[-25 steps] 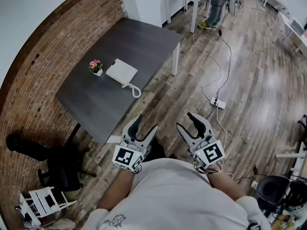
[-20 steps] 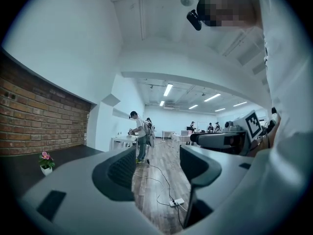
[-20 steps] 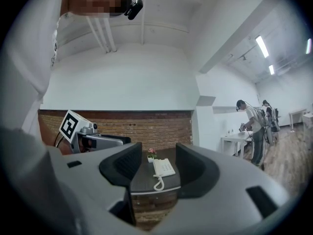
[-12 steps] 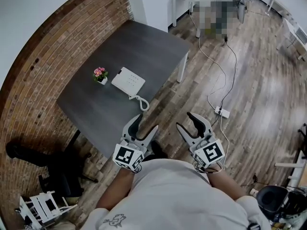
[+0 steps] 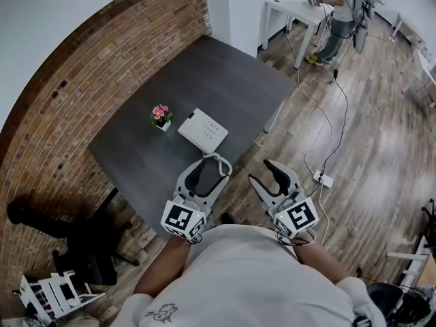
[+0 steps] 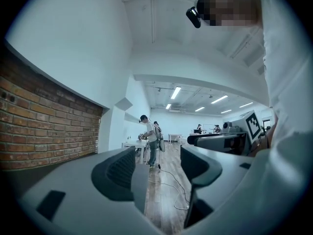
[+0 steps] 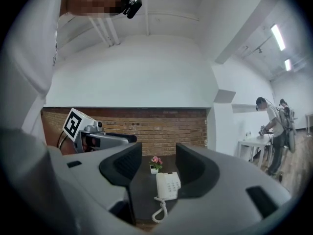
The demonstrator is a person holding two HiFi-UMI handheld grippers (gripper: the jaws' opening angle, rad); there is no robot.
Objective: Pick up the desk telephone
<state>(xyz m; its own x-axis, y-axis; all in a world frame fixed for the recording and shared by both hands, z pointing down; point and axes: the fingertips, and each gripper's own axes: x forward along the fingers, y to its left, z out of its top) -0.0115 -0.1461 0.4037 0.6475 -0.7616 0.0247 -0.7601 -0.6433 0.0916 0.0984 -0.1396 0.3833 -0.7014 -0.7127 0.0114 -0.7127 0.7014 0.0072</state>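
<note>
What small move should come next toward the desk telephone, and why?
Probably move the right hand-held gripper forward toward the desk telephone: its jaws stand apart and empty, and the telephone lies untouched on the grey table ahead.

Bright, even indoor light comes from ceiling lamps (image 6: 174, 92). Shadows are soft. All views bend strongly at the edges; both gripper views have dark corners.

Looking steeply down from the head onto the dark table (image 5: 225, 73), near above the left gripper (image 5: 206, 174) and right gripper (image 5: 266, 174); from the left, level toward a far white table (image 6: 132, 143); from the right, level toward the brick wall (image 7: 166, 129), sharing the desk telephone (image 5: 203, 130) with the head view.
</note>
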